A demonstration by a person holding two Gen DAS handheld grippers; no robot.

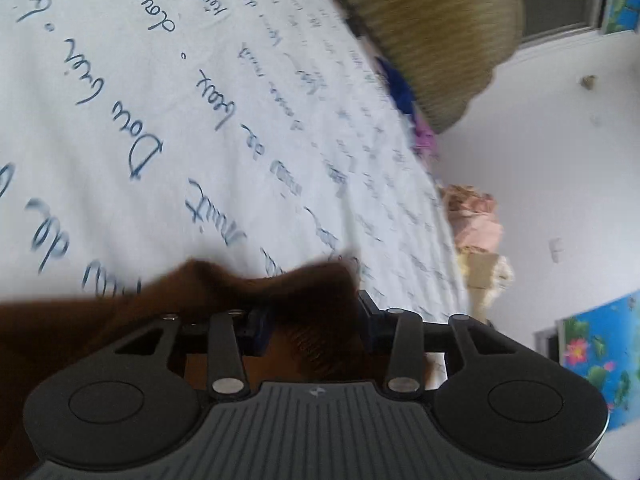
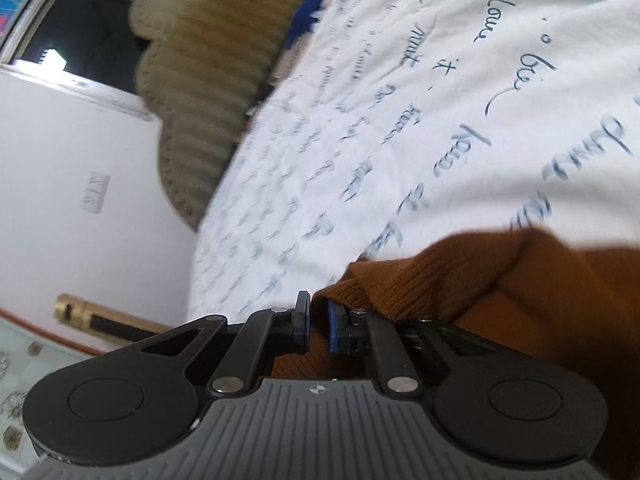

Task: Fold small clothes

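both fingers (image 2: 340,322) pinch brown sweater (image 2: 520,280)

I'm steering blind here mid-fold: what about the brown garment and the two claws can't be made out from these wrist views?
- Left wrist: brown garment covers the left claw; its grip is hidden.
- Right wrist: right claw nearly closed on a knit edge; actual contact is blurred.
- Both views: the garment's shape and type run off the frame edges.
- Pile beyond the bedsheet: motion-blurred.

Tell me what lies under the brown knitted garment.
Beyond the brown knitted garment, held by both the left gripper and right gripper, lies the white bedsheet with blue script. Anything directly beneath the garment is covered.
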